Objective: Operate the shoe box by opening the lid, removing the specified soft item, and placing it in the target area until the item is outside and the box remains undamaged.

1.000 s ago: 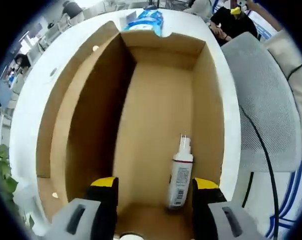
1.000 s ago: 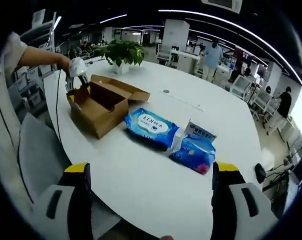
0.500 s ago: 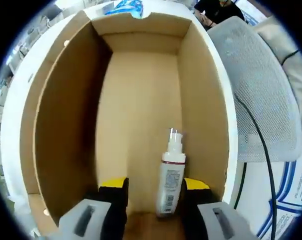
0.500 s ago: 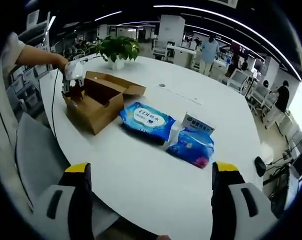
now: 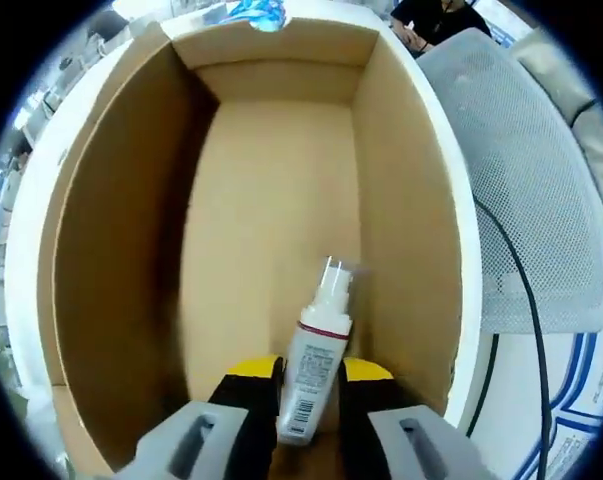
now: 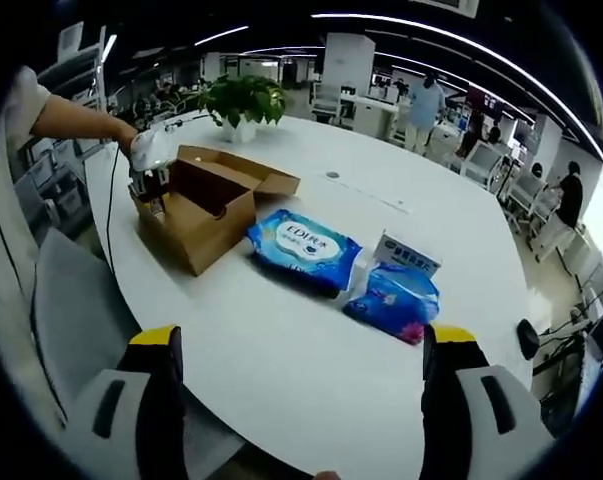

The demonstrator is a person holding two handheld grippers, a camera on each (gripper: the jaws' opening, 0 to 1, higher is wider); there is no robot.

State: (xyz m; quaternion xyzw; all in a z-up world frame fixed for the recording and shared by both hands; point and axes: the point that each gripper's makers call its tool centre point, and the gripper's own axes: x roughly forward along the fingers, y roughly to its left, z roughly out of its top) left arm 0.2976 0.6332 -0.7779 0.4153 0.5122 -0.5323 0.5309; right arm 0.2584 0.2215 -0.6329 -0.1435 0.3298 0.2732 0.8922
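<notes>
One shoe box (image 5: 281, 180) holds one bottle (image 5: 314, 365) between left claw (image 5: 308, 385) jaws.

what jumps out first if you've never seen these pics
In the left gripper view, the left gripper reaches into the open cardboard box with its jaws closed on a small white bottle on the box floor. In the right gripper view, two blue packs lie on the white table beside the box.
</notes>
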